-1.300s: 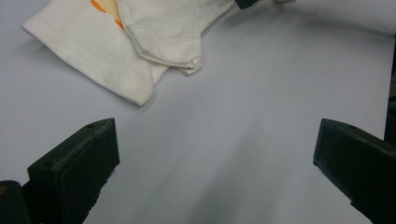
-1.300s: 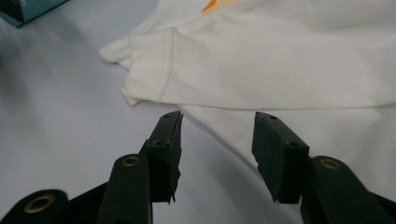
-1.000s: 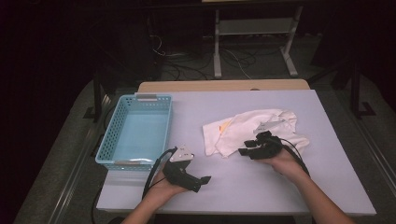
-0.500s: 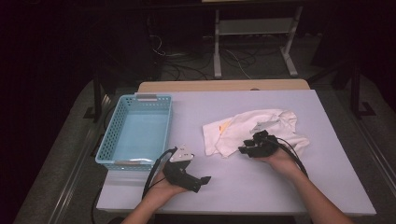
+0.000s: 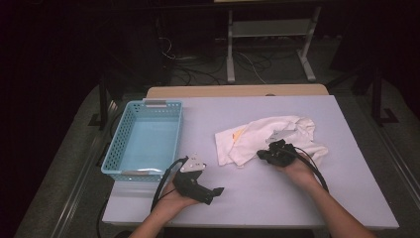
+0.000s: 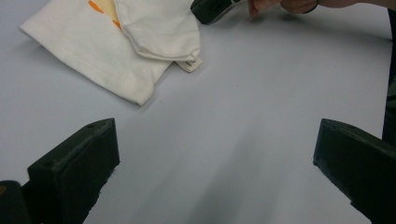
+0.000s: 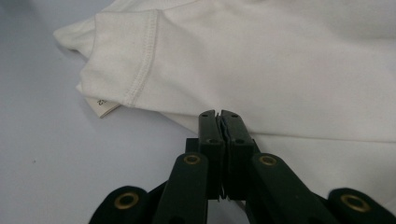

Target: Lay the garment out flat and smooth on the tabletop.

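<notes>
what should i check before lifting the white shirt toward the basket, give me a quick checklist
1. right gripper shut at the white shirt edge: ok, jaws have just closed.
2. Cloth truly pinched between the jaws: cannot tell.
3. left gripper open with nothing between its jaws: ok.
4. blue basket ready to receive: ok, nothing seen inside.
5. Shirt folded flat: not ok, crumpled, label sticking out.

Dim room with dark surroundings; the table (image 5: pixel 247 198) is evenly lit from above, soft shadows, close views slightly blurred near the bottom
</notes>
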A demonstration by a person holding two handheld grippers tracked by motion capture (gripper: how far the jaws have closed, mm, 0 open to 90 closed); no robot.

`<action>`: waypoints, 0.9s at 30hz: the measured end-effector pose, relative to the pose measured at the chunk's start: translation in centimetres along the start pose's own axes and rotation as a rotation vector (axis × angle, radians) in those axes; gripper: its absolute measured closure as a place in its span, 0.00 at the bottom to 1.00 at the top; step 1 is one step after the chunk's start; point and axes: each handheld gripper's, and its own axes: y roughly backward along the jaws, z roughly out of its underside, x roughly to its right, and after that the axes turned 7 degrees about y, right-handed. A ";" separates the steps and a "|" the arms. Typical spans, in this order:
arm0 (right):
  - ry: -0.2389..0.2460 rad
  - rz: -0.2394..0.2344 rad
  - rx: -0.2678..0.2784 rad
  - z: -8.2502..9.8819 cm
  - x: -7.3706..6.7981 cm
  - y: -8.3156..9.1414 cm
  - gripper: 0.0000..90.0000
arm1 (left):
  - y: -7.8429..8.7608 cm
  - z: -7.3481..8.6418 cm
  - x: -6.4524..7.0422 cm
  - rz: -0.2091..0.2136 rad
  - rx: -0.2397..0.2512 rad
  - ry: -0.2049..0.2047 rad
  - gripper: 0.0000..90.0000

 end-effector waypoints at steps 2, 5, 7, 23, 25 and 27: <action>0.006 -0.007 -0.008 -0.1 -0.1 0.1 0.96 | 0.0 0.0 0.0 0.000 0.000 0.000 0.00; 0.006 -0.014 -0.007 -0.1 -0.1 0.5 0.96 | 0.0 0.0 -0.1 0.000 0.003 0.001 0.00; 0.008 -0.017 0.000 -0.1 -0.1 0.9 0.96 | 0.1 0.0 -0.1 -0.001 0.004 0.002 0.00; 0.004 -0.063 -0.015 1.3 -0.5 3.7 0.96 | 0.1 0.0 -0.1 -0.003 0.005 0.005 0.00; 0.007 -0.070 -0.022 1.5 -0.8 4.0 0.96 | 0.1 0.0 -0.2 -0.002 0.006 0.006 0.00; 0.009 -0.078 -0.025 1.7 -1.0 4.4 0.96 | 0.1 0.0 -0.2 -0.002 0.005 0.007 0.00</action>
